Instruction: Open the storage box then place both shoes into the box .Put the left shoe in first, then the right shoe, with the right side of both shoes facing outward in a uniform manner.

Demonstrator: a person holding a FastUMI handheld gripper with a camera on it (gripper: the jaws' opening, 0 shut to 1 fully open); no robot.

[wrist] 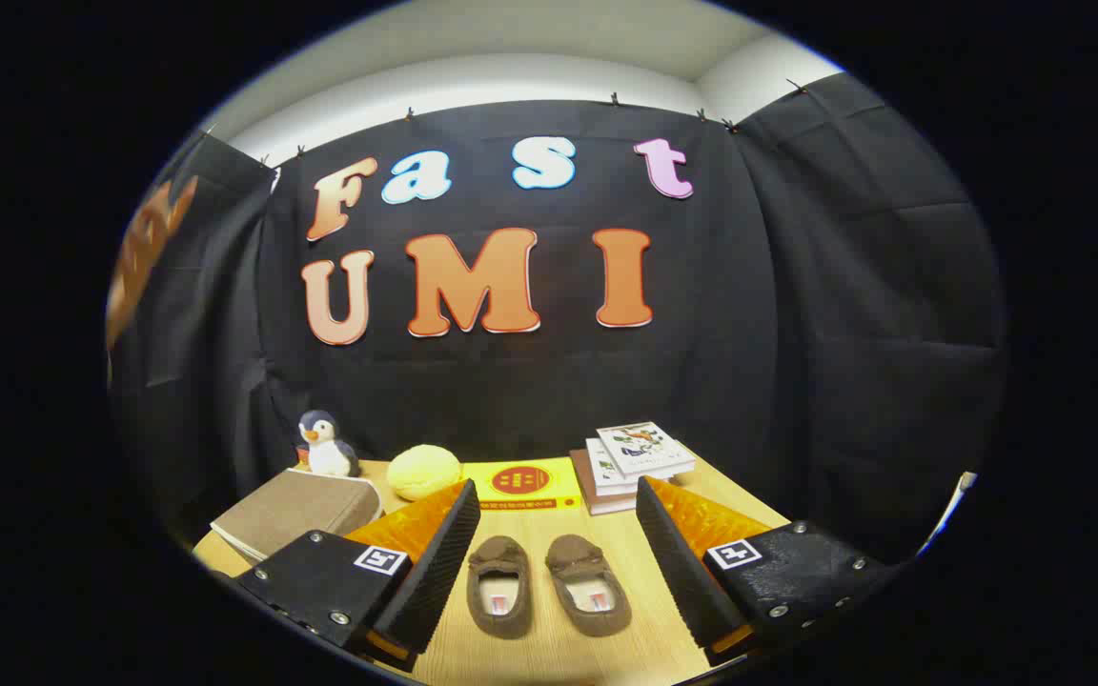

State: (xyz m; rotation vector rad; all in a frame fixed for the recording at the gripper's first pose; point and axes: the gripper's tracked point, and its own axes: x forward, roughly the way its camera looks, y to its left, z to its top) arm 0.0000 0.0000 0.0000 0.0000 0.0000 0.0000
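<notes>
The gripper hangs above the near part of a pale wooden surface, its fingers spread wide and pinching nothing. Between them, on the surface, lies a pair of brown slippers with their toes pointing far: the left shoe and the right shoe, side by side and just apart. Small labels show on the insoles, too small to make out.

Left of the fingers sits a grey-brown storage box with its lid down; its near corner is hidden behind the left finger's mount. Beyond it, at the far left edge of the surface, stands a penguin plush toy. Just right of that is a pale yellow round cushion-like thing, whose nature is hard to tell. Beside it lies a flat yellow packet with a red emblem, its near edge partly covered by the left fingertip. A stack of books rests at the far right, tilted askew.

Black cloth walls the booth on three sides, pegged up along the top, with a pale wall and ceiling above.
</notes>
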